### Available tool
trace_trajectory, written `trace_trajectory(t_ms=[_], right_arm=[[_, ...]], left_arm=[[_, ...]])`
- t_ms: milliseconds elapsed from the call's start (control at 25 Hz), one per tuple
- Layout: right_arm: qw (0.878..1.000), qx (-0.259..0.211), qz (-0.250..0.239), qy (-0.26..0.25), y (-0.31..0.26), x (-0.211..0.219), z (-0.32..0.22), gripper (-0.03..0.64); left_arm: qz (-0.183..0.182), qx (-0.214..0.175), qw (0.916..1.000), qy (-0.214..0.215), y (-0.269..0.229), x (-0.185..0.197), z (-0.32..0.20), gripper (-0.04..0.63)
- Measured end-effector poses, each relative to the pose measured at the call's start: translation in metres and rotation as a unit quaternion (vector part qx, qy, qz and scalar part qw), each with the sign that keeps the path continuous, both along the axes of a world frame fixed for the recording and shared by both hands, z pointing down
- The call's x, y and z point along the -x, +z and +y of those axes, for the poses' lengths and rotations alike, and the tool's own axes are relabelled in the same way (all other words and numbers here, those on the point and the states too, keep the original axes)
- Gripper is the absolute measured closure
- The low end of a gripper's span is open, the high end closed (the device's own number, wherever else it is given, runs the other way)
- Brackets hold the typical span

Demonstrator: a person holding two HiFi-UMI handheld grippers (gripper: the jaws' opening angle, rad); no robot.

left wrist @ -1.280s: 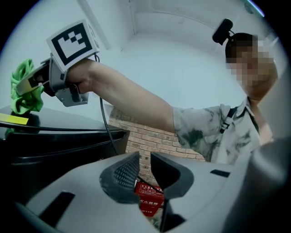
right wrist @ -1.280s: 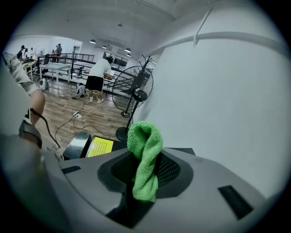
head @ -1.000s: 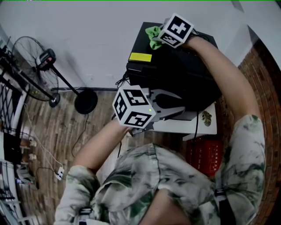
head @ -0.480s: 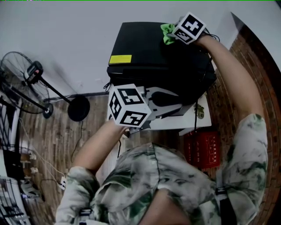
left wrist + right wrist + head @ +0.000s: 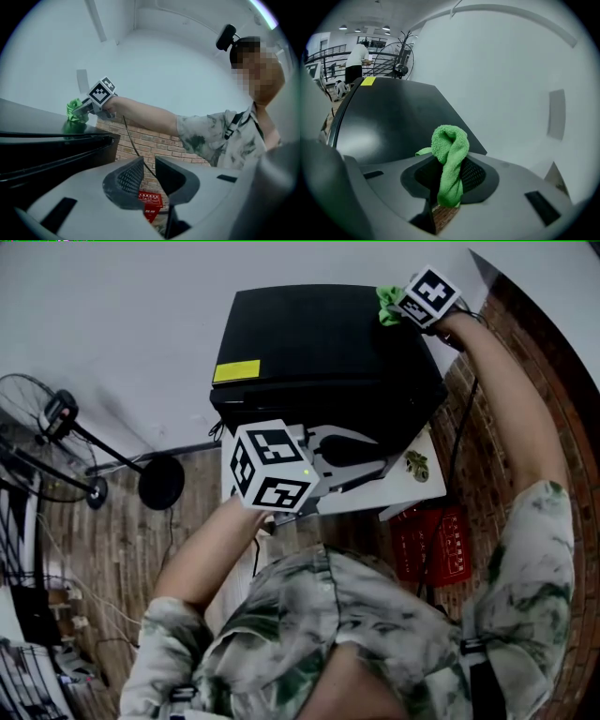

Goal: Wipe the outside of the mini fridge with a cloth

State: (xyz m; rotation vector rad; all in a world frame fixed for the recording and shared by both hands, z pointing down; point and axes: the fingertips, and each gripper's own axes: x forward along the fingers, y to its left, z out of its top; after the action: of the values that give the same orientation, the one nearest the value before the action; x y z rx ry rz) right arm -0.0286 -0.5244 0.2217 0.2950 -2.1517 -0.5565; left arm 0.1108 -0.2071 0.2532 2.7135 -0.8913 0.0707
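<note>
The black mini fridge (image 5: 309, 343) fills the upper middle of the head view, with a yellow sticker (image 5: 236, 371) on its top. My right gripper (image 5: 405, 307) is at the top's far right corner, shut on a green cloth (image 5: 387, 304) that rests on the surface. In the right gripper view the cloth (image 5: 450, 150) is bunched between the jaws of the right gripper (image 5: 449, 176) over the fridge top (image 5: 393, 117). My left gripper (image 5: 389, 465) hangs in front of the fridge, off its surface. In its own view, the left gripper (image 5: 149, 171) has its jaws drawn together to a thin slit and holds nothing.
A standing fan (image 5: 47, 442) with a round base (image 5: 161, 482) is on the wooden floor at the left. The fridge stands on a white stand (image 5: 375, 498), with a red crate (image 5: 427, 545) below and a brick wall (image 5: 525, 343) at the right. A white wall is behind.
My right gripper has slid the green cloth rightward along the back of the fridge top, towards its far right corner. The left gripper has stayed in front of the fridge.
</note>
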Motion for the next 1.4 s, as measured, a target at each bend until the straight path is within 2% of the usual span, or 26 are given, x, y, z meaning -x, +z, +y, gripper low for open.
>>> trace_trajectory(t_ms=[200,360,640,880,1040,1160,1280,1400], right_arm=[[1.000,-0.008,0.000,0.021,-0.006,-0.010,-0.009,0.503],[1.000,-0.023,-0.010,0.008,-0.027,0.007,0.003,0.503],[0.995,-0.062,-0.015,-0.079,-0.061,0.077,0.057,0.503],[0.987,-0.057,-0.001,-0.148,-0.045,0.158,0.124,0.503],[0.980,-0.063,0.015,-0.189,-0.028,0.210,0.158,0.503],[0.973,-0.074,0.046,-0.214,-0.014,0.235,0.173,0.503],[0.964,-0.084,0.077,-0.241,-0.005,0.246,0.178,0.503],[0.964,-0.079,0.105,-0.232,0.006,0.238,0.159,0.503]], left_arm=[[0.000,-0.004,0.9999,0.011,-0.003,0.003,0.009,0.520],[0.001,-0.003,0.9999,0.016,-0.005,0.014,0.019,0.520],[-0.004,-0.001,0.9998,0.020,-0.005,0.030,0.045,0.520],[-0.002,0.002,0.9999,0.013,-0.006,0.045,0.060,0.520],[-0.005,0.002,1.0000,0.005,-0.003,0.055,0.062,0.520],[-0.002,-0.001,1.0000,-0.008,-0.007,0.059,0.058,0.520],[0.006,-0.005,0.9998,-0.020,-0.013,0.059,0.049,0.520],[0.012,-0.005,0.9997,-0.022,-0.014,0.058,0.039,0.520]])
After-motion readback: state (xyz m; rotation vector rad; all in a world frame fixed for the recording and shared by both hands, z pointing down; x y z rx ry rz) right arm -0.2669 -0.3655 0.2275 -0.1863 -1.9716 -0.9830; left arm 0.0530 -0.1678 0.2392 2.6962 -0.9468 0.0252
